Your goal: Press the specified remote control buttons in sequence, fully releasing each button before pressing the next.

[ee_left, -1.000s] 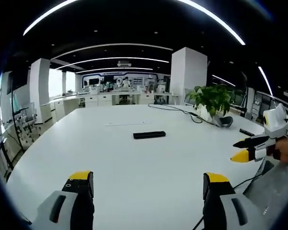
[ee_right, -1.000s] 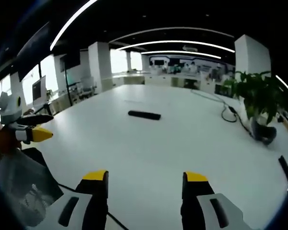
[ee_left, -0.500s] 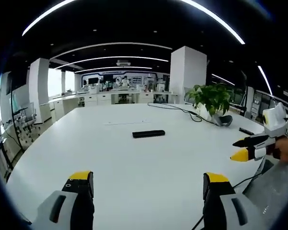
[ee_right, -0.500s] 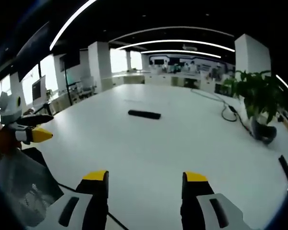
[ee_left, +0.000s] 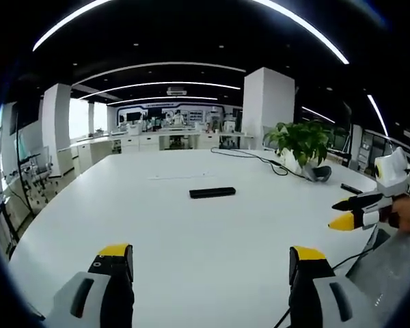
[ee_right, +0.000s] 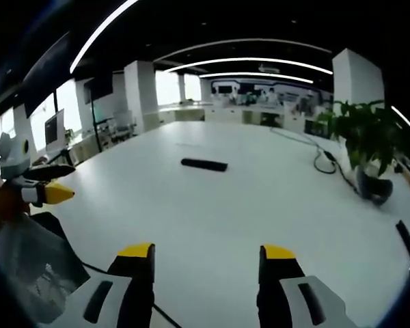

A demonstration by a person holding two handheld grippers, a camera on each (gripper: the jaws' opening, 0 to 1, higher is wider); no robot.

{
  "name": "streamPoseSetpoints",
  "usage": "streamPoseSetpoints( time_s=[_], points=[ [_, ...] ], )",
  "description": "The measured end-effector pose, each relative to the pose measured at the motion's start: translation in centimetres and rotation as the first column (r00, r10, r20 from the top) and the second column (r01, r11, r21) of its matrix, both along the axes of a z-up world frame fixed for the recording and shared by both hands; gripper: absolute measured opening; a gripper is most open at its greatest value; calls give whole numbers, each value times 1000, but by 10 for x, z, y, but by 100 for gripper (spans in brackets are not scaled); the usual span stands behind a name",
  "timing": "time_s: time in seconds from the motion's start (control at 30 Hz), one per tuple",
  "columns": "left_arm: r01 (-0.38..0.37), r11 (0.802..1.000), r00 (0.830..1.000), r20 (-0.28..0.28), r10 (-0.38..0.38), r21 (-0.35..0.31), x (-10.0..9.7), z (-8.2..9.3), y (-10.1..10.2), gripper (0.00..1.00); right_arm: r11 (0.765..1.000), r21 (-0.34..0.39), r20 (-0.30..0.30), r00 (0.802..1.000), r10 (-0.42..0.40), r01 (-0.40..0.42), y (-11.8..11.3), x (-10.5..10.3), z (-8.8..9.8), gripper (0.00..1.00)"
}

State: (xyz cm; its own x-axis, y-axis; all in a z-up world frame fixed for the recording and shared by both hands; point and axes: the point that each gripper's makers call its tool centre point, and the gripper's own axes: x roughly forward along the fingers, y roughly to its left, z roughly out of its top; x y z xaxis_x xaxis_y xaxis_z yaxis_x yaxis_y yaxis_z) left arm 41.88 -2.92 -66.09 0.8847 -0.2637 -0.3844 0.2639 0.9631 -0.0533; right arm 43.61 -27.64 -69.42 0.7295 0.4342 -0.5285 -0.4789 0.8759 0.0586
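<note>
Black remote control lies flat on the white surface, mid-table, well apart from both grippers. In the right gripper view we see the same remote ahead and a bit left of centre.

Left gripper: yellow-tipped fingers spread wide, nothing between them. Right gripper: fingers also wide apart, empty. The right gripper also shows at the right edge of the left gripper view; the left gripper shows at the left edge of the right gripper view.

Potted plant and a cable sit at the far right side of the surface, near a dark round object.

Step, as we judge it: the approach, no button touched yet, both grippers hang back near the table edge. Next move calls for bringing one gripper forward over the remote, probably with fingers closed down to give a single narrow tip, then lowering onto the first button. Which buttons are meant we cannot tell; the remote is too small here to read.
</note>
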Motion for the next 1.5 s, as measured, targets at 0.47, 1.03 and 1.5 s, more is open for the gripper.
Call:
streamPoseSetpoints(
  time_s=[0.47,1.03,1.5],
  points=[
    [-1,1000,1000,1,1,-2,-1,1,0,99,1000,22,19,1000,-2,2,1,0,6,60],
    [-5,1000,1000,-14,5,2,2,-1,1,100,995,87,100,993,-60,51,-2,11,26,77],
    [-32,999,999,3,32,-24,11,14,10,100,993,114,161,986,-52,33,5,18,40,99]
  ],
)
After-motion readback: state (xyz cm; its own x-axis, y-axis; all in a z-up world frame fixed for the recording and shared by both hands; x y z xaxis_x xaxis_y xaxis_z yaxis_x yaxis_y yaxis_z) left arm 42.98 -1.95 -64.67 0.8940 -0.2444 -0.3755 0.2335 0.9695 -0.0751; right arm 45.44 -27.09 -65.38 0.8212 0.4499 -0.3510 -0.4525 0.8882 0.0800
